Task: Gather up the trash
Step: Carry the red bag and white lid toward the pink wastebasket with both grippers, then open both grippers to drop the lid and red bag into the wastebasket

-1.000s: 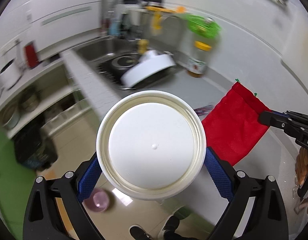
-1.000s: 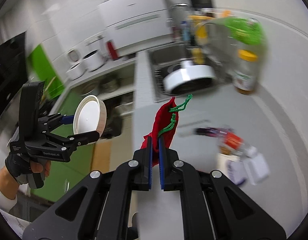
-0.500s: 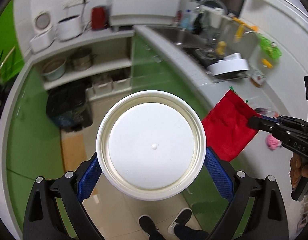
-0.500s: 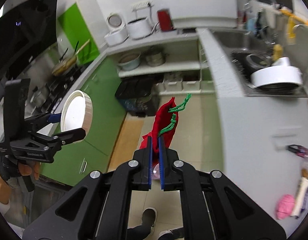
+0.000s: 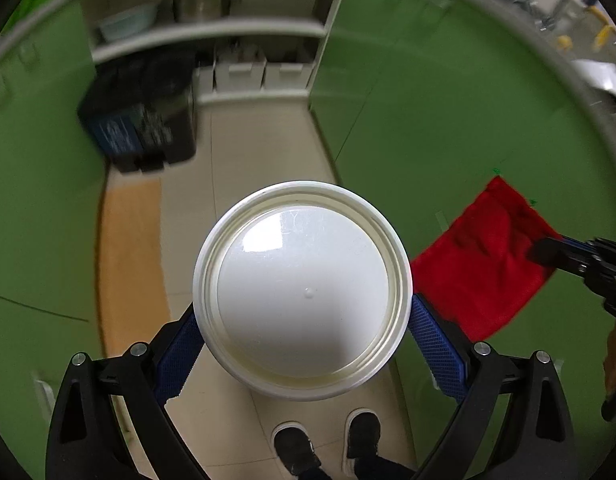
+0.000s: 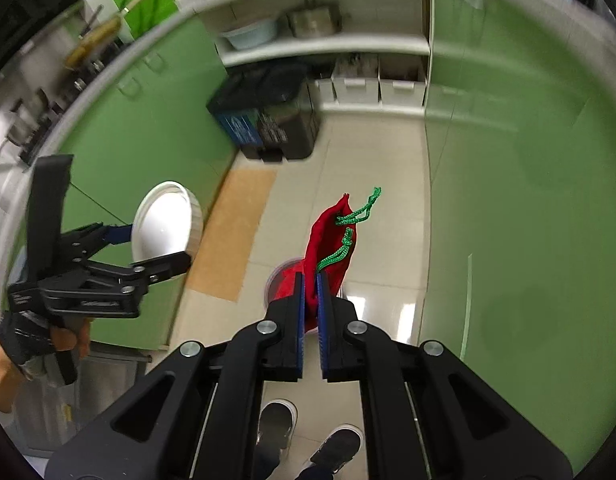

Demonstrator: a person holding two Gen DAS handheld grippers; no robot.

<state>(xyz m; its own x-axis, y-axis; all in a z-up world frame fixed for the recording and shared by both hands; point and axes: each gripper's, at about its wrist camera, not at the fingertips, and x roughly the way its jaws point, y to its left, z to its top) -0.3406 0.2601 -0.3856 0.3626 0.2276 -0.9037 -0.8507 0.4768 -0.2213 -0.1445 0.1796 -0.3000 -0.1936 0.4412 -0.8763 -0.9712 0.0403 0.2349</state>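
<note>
Green-cabinet kitchen (image 6: 508,160), beige tiled floor (image 6: 372,168)

Both tongs angled steeply down toward the floor.

Left tongs (image 5: 302,354) spread wide, blue pads (image 5: 432,340) clamped on either side of a load; right tongs (image 6: 311,280) pinched almost shut on theirs. Gloved left hand (image 6: 32,340) wrapped round its handle; both shoes (image 5: 328,440) planted below.

Labels on the dark floor bins (image 6: 268,120) are too blurred to read.
</note>
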